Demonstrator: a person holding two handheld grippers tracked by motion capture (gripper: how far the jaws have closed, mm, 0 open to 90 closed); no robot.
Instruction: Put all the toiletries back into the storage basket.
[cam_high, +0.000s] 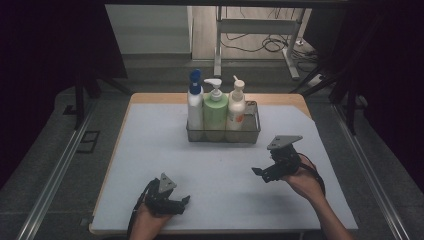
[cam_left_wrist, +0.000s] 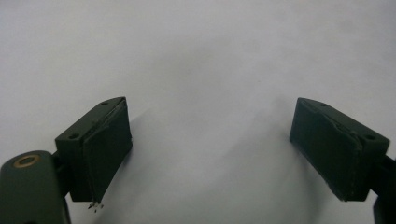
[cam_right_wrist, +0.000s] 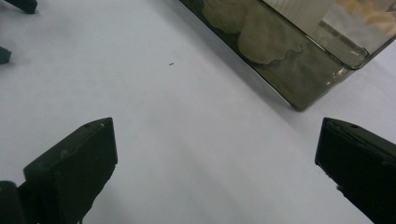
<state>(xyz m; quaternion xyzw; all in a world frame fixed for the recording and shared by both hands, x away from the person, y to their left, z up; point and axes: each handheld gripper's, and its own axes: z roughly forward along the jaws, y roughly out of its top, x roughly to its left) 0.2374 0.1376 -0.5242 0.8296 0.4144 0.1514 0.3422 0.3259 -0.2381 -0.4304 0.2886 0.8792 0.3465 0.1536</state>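
A dark see-through basket (cam_high: 251, 131) stands at the back middle of the pale mat and holds three upright bottles. From left to right these are a white bottle with a blue cap (cam_high: 195, 105), a green pump bottle (cam_high: 215, 112) and a cream bottle with an orange label (cam_high: 236, 107). My right gripper (cam_high: 260, 175) is open in front of the basket's right end with nothing between its jaws. The right gripper view has the gripper (cam_right_wrist: 215, 135) over bare mat and the basket's corner (cam_right_wrist: 280, 70) just ahead. My left gripper (cam_high: 181, 205) is open and empty near the front edge, over plain mat (cam_left_wrist: 210, 126).
The pale mat (cam_high: 150, 150) covers a wooden table (cam_high: 150, 98). Metal rails (cam_high: 55, 175) run along both sides below it. Behind the table stands a white frame (cam_high: 260, 30) with cables on the floor.
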